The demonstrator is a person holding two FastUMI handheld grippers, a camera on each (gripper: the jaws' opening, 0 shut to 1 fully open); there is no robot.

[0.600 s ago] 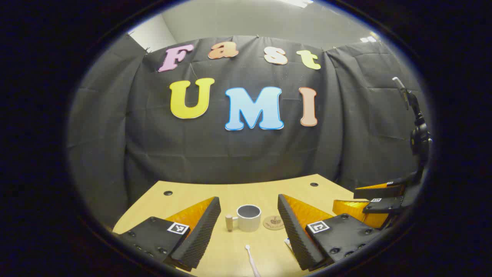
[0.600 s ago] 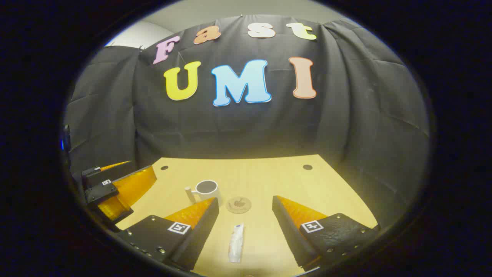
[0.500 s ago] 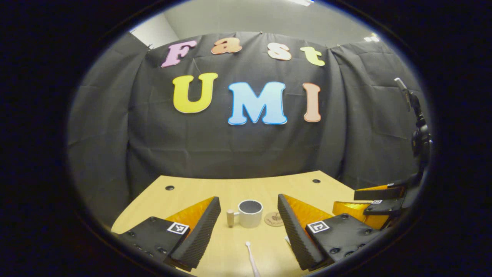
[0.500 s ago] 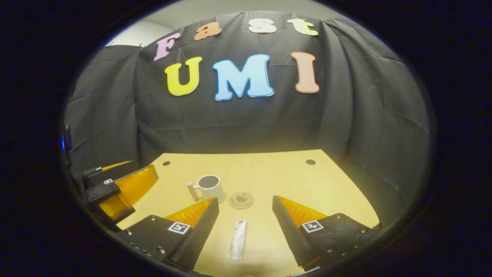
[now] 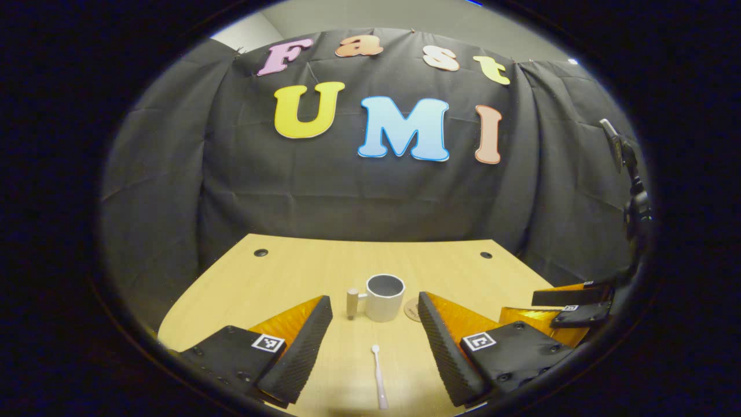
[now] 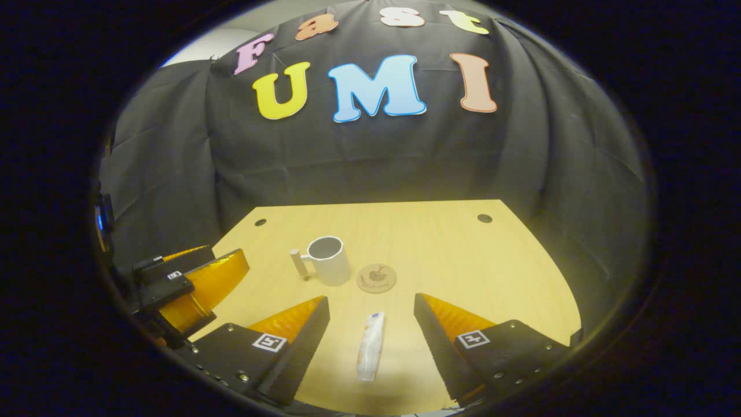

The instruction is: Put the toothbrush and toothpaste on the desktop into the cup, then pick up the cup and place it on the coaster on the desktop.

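— Two grippers up over the tabletop, both spread wide with nothing between their fingers. From my left gripper I'm looking down at the toothbrush, lying flat on the wood in the gap between the fingers, head end pointing away toward the cup.

— And the cup itself?

— Upright, white outside, dark inside, handle with a pale wooden grip sticking out to its left in the left gripper view. Nothing in it that I can see. The coaster sits just beside it on the right; that view has it partly tucked behind my own right finger.

— What does the other side give you?

— On the right gripper view, the right gripper is released as well, and the toothpaste lies flat on the tabletop between its fingers, lengthwise, cap end toward the cup. Beyond it the coaster is a round brown disc with a dark motif, close beside the cup, and I can't tell whether they touch.

— Can you see each gripper from the other?

— Yes. The left gripper shows low at the left edge of the right gripper view, and the right gripper sits at the far right of the left gripper view, fingers apart. Neither is touching anything.
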